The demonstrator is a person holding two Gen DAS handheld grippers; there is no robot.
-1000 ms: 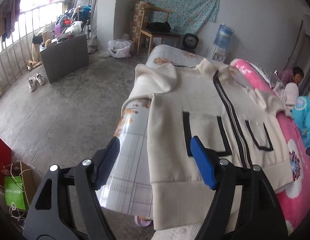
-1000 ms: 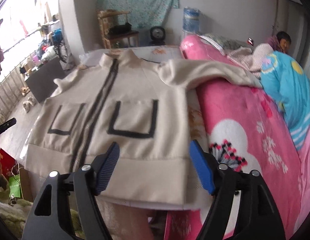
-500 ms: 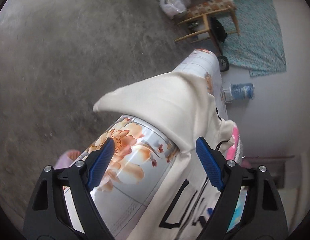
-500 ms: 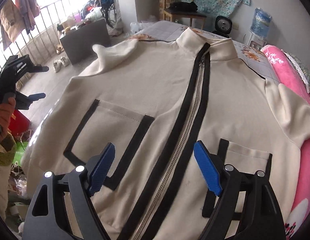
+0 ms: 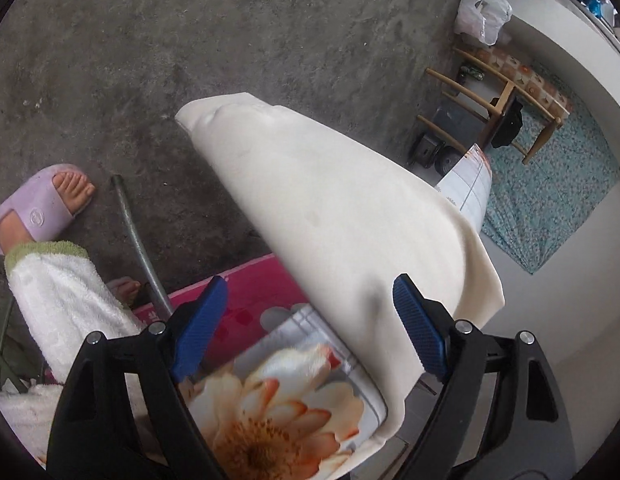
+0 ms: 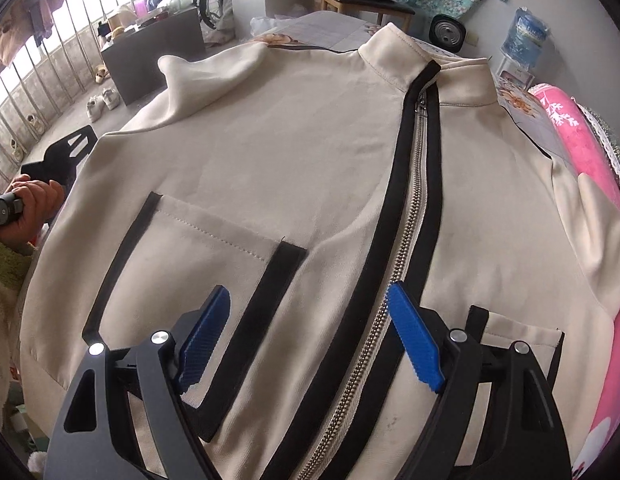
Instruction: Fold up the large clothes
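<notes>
On the bed (image 6: 562, 120) with its flowered sheet, in a concrete-floored room, our cream zip jacket (image 6: 310, 160) lies spread face up and zipped, no fold made yet. Our right gripper (image 6: 307, 336) hovers over its hem, fingers wide and empty. The left gripper (image 5: 305, 328), equally open and empty, faces the sleeve (image 5: 310, 200) hanging off the bed's edge; folding it in looks like our first step.

Lived-in home, bedroom with balcony side. Bed under flowered sheet (image 5: 269, 412) and pink blanket (image 6: 570, 136). Bare concrete floor (image 5: 229, 20). Wooden chair (image 5: 490, 92) against wall, teal patterned cloth (image 5: 550, 208) hung behind it. Water jug (image 6: 528, 40) and small fan (image 6: 448, 34) near wall. Plastic bag (image 5: 484, 16) on floor. Railing (image 6: 33, 92) at bright side, clothes hanging above it, shoes (image 6: 103, 102) by dark cabinet (image 6: 153, 60) loaded with clutter. Person's foot in lilac slipper (image 5: 41, 204).
</notes>
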